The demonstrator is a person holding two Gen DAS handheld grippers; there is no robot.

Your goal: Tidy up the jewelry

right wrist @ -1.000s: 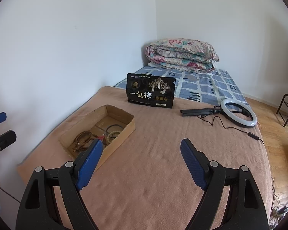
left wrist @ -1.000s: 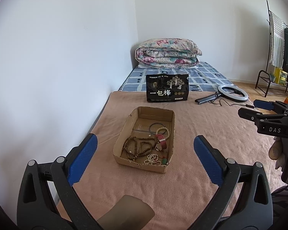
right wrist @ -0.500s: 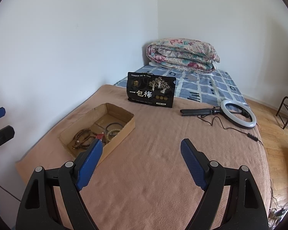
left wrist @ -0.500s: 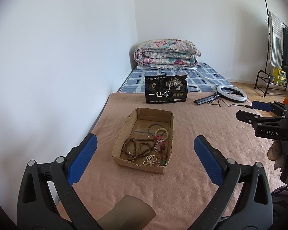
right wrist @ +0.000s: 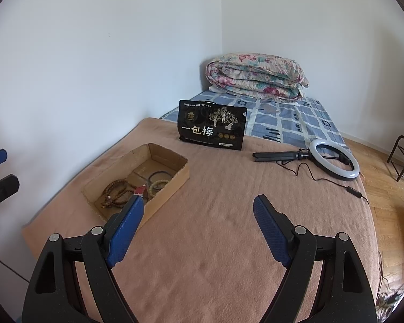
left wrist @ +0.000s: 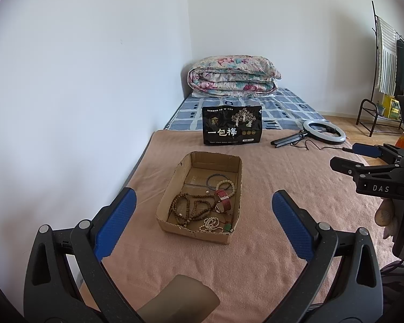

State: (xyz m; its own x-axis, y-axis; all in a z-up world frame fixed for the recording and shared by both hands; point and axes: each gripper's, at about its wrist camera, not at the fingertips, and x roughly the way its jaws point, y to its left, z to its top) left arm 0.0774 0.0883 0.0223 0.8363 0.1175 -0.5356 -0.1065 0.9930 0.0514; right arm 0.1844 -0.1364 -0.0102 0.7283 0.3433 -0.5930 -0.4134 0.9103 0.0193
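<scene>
White walls meet in a corner behind a bed whose far half shows a blue-and-white checked sheet. A folded floral quilt lies at the head of it. The near half is covered by a pinkish-brown blanket, and everything for the task sits on that.

An open cardboard box rests on the blanket, closer to the wall side. Inside it lies the jewelry: long strands of brown wooden beads, a pale bead bracelet, a dark thin bangle, a white bead string with a small green piece, and a red band that may be a watch strap.

Beyond the box a black pouch stands upright, printed in large white characters "一包梅", with a gold tree drawing and three gold round seals; the smaller lines of print are too fine to read. To its right a ring light on a folded black tripod lies flat, its cable trailing over the blanket.

The left gripper hangs above the near end of the blanket, its blue-padded jaws spread wide with nothing between them. The right gripper is likewise wide and empty; seen from the left camera, its black body carries the letters "DAS". A clothes rack stands on the wooden floor at far right.
</scene>
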